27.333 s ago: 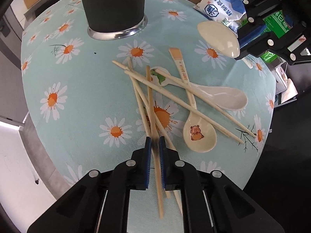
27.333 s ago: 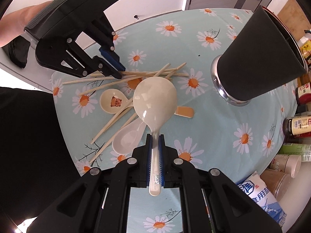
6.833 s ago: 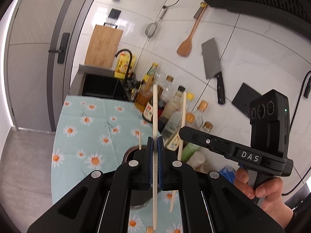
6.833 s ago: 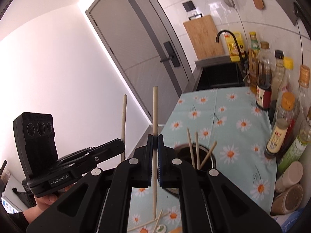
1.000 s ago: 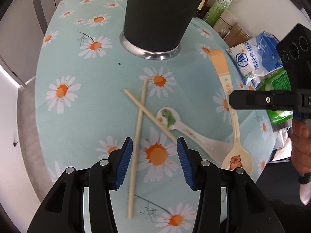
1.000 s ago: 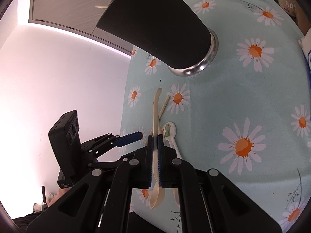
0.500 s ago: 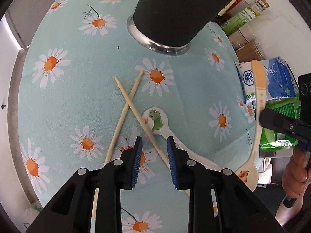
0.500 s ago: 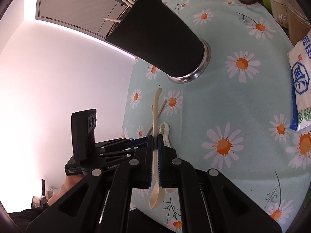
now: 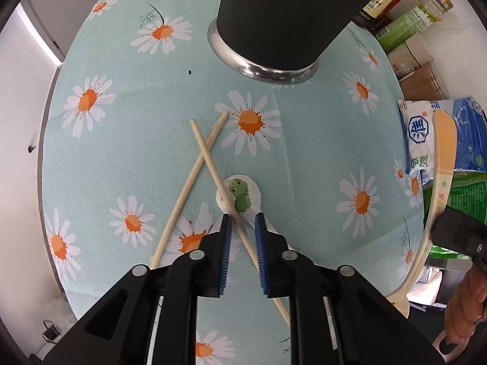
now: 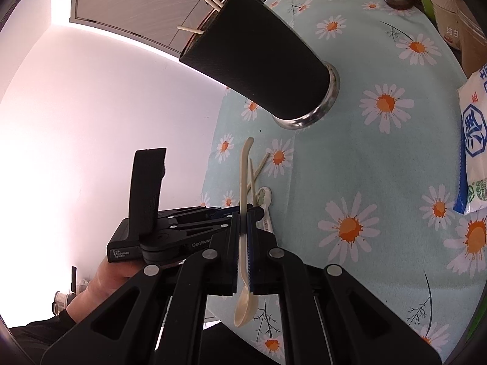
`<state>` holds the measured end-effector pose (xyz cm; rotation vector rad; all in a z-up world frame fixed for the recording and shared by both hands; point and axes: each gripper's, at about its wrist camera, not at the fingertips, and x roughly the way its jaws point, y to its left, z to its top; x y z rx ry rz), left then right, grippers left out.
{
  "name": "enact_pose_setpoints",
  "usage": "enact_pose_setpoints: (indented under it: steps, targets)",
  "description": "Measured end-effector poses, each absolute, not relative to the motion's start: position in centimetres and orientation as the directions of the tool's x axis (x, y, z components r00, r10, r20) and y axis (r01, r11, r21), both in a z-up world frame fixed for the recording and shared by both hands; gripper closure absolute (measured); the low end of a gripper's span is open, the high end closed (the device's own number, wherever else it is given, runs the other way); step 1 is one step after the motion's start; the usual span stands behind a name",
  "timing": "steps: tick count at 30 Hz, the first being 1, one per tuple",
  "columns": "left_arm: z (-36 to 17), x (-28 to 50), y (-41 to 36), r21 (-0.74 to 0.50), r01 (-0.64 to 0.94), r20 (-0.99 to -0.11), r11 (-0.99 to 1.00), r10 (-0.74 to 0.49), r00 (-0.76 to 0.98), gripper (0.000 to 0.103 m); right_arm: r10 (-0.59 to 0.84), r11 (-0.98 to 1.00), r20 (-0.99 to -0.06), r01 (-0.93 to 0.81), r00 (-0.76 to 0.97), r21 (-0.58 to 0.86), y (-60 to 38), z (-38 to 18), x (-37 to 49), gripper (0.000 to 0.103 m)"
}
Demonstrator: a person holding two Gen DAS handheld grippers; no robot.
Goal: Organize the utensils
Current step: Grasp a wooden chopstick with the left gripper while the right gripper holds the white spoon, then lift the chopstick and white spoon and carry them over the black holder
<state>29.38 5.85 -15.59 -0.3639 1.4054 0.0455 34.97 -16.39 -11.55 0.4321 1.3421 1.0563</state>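
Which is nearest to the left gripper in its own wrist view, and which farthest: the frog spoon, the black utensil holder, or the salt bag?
From the left gripper:
1. Frog spoon, just ahead of the fingertips.
2. Black utensil holder, far ahead at the table's back.
3. Salt bag, far off right.
Holder and bag are close to call.

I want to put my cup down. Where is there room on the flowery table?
Bare cloth left of the crossed chopsticks, and between the black holder and the salt bag. It's crowded around the frog spoon.

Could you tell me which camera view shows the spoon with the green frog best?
The left wrist view: the frog spoon lies close ahead of the open left gripper. The right wrist view shows it small, partly hidden.
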Motion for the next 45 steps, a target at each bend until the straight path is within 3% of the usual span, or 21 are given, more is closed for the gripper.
enact_pose_setpoints:
  steps: [9,28,45]
  targets:
    - [-15.6,29.4,5.5,-0.224,-0.278,-0.966,0.934,-0.174,0.193,0.099,0.821,0.483,-0.556,-0.360,-0.130,0.798,-17.0,-11.9,35.1,0.098]
    - [-11.3,26.5,7.8,-0.292,-0.282,-0.921,0.914,-0.188,0.342,0.099,0.815,0.482,-0.569,-0.416,-0.110,0.771,-15.5,-10.4,35.3,0.098]
    - [-2.3,25.5,10.6,-0.432,-0.116,-0.744,0.894,-0.281,0.606,0.099,0.780,0.564,-0.621,-0.517,0.078,0.643,-11.0,-4.3,36.0,0.098]
